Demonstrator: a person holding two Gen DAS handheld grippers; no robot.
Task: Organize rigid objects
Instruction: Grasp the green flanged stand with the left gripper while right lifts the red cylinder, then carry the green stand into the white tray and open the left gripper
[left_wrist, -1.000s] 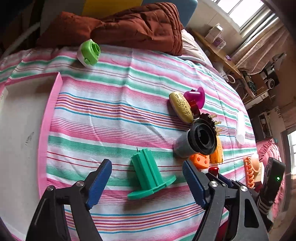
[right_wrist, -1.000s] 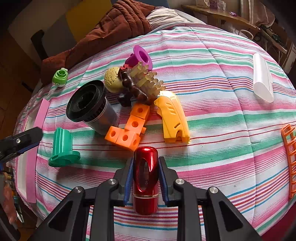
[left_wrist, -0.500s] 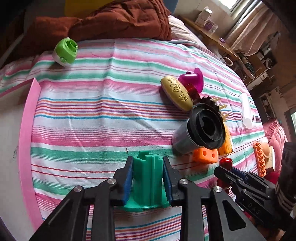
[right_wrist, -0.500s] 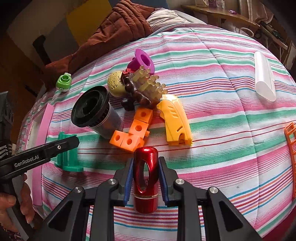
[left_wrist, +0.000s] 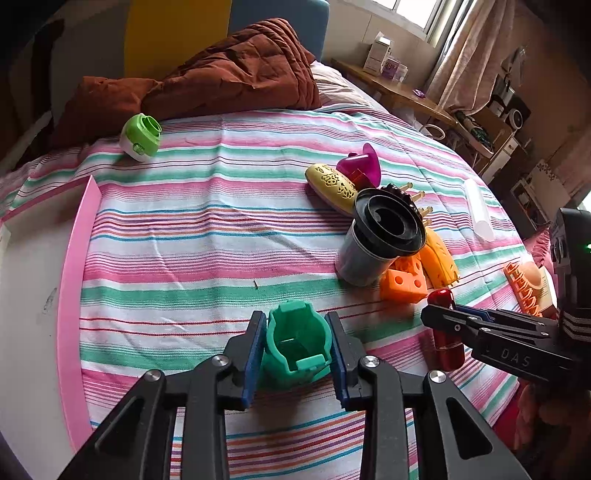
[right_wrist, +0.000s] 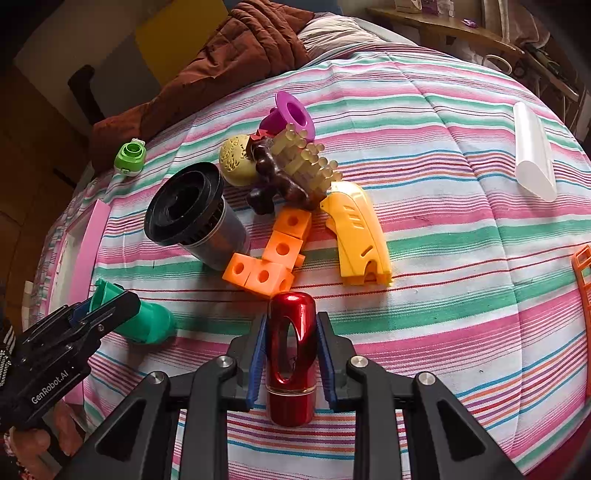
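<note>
Left gripper (left_wrist: 295, 347) fingers pinching green plastic spool (left_wrist: 295, 345), jaws easing apart; right gripper (right_wrist: 290, 354) clamped on red metallic cylinder (right_wrist: 291, 354), above striped bed (left_wrist: 207, 236); black-rimmed cup (right_wrist: 195, 218) tipped, contents unclear.

Lit by soft daylight from a window (left_wrist: 413, 11) at upper right, blown out to white. Bright and even across the striped bedspread (left_wrist: 207, 236); only short, faint shadows under the pieces. Sharp glare streaks on the glossy red cylinder (right_wrist: 291, 354). Strong fisheye bending, stripes curving toward dark vignetted corners. Crisp at centre, softer and smeared near the rim; dim and murky along the left edge.
</note>
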